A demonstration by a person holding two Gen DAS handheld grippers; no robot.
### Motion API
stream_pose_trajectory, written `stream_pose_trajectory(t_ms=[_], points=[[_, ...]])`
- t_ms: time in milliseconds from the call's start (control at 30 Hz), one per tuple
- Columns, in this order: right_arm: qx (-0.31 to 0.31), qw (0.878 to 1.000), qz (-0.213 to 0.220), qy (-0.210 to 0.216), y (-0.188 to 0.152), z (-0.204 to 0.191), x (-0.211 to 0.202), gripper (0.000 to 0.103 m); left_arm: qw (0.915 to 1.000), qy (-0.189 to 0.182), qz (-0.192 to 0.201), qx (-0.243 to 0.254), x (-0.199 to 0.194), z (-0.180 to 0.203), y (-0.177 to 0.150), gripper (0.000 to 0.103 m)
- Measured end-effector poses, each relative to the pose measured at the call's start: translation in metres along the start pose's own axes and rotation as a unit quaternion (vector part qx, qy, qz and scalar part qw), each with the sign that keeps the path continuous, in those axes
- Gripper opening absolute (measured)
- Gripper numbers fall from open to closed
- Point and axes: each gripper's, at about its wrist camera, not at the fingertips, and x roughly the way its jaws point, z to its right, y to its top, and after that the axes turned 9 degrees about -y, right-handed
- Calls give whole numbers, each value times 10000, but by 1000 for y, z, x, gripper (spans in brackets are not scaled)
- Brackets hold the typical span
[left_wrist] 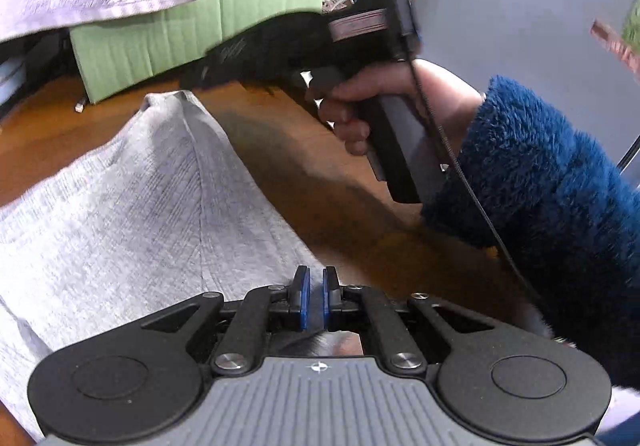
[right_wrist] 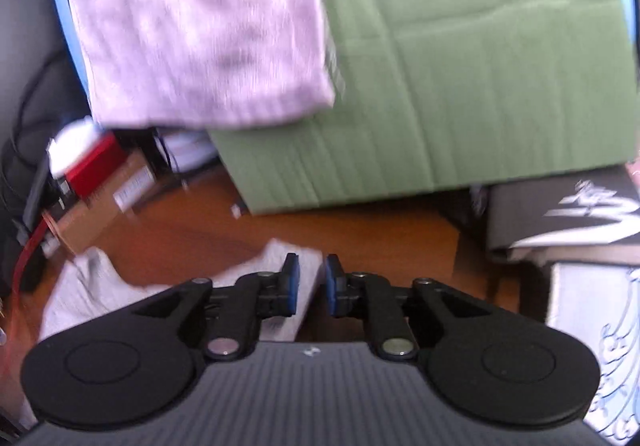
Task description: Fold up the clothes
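My left hand-held gripper has its blue pads drawn together with only a sliver between them; something dark sits in that sliver, but I cannot tell whether cloth is pinched there. Just beyond and to the left of its tips lies the grey garment, a fine ribbed knit spread over the brown counter, with a raised crease running away from the gripper to a peaked corner. Its near edge disappears under the gripper body, so I cannot see how it ends.

My right hand-held gripper has its pads slightly apart with nothing pressed between them. In this view the same grey garment lies behind its left finger and spreads leftward, rumpled, its lower part hidden by the gripper.

Further out from the garment stands a green cardboard box with a pale lilac cloth draped over it, blurred. In the left view, my right hand in a fuzzy blue sleeve grips its tool's handle, right of the garment.
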Motion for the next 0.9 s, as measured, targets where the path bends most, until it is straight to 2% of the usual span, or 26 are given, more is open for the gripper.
stream_pose_trajectory(t_ms=[100, 167, 267, 400, 467, 533, 700, 867, 900], points=[[123, 9996, 225, 80, 5, 0, -18, 11, 9991, -31, 399, -141, -30, 0, 5, 4], [-11, 9995, 128, 281, 1, -10, -18, 11, 9974, 20, 673, -269, -53, -4, 8, 4], [-225, 9982, -22, 549, -6, -25, -17, 11, 9933, 334, 935, -591, -82, -21, 10, 4], [-485, 9980, -231, 346, -20, -37, 6, 11, 9840, 1015, 1133, -928, -108, -48, 6, 4], [-418, 9984, -162, 344, -20, -36, 5, 11, 9787, 1337, 1166, -1030, -113, -63, 4, 10], [-430, 9986, -67, 297, -19, -37, -1, 12, 9749, 1576, 1152, -1069, -114, -76, 3, 25], [-516, 9981, 169, 300, -19, -38, -27, 13, 9767, 1625, 955, -1025, -95, -103, 4, 27], [-506, 9976, 351, 325, -21, -37, -47, 13, 9774, 1864, 702, -712, -78, -101, 2, 28], [-526, 9976, 351, 296, -21, -37, -46, 13, 9778, 1873, 685, -642, -76, -100, 1, 23]])
